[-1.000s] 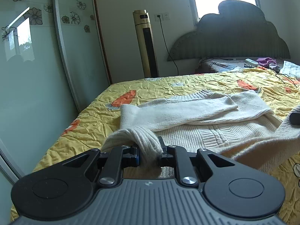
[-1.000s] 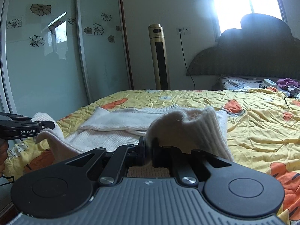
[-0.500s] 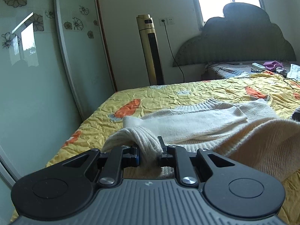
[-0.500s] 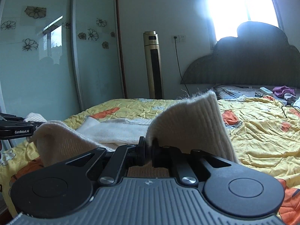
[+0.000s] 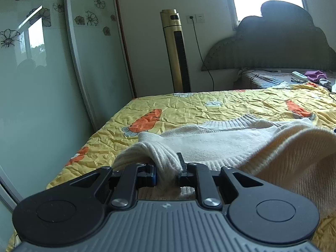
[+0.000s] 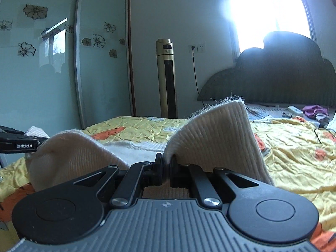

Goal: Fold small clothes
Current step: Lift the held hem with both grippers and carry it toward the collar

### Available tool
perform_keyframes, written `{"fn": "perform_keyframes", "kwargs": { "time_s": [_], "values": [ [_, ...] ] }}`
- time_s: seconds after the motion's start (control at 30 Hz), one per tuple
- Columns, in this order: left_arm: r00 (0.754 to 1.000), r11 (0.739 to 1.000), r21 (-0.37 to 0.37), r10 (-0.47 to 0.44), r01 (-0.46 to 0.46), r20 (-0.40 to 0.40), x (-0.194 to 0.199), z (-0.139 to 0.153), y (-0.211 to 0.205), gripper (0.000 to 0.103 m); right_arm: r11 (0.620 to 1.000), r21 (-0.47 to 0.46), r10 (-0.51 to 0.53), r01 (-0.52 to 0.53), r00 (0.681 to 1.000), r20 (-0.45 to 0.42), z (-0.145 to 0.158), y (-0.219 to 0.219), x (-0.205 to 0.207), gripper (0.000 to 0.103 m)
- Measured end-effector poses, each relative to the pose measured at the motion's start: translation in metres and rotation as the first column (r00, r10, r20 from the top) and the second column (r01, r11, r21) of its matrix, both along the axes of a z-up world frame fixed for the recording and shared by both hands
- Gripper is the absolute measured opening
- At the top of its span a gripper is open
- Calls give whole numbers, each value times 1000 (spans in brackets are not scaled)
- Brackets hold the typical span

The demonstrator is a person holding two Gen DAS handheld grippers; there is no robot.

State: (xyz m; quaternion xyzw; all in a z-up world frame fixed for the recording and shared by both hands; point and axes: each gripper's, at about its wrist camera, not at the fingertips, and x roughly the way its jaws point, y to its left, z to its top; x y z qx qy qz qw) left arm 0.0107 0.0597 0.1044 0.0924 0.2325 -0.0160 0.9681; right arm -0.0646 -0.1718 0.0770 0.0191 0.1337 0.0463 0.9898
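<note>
- My left gripper (image 5: pixel 167 173) and right gripper (image 6: pixel 167 169) each pinch the cream sweater (image 5: pixel 220 145) hem.
- Mid-fold: next, I carry the hem forward past my fingertips, lay it flat, let go.

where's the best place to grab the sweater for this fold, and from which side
The ribbed hem of the sweater, one corner each, coming in level from the near bed edge. The left gripper and right gripper already pinch it there.
</note>
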Motion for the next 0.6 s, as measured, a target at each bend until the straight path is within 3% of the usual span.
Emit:
{"fn": "perform_keyframes", "kwargs": {
  "time_s": [0.6],
  "values": [
    [1000, 1000, 11, 16, -16, -16, 30, -8, 0, 16, 999, -50, -14, 13, 1000, -22, -9, 0, 36, 9]
  ]
}}
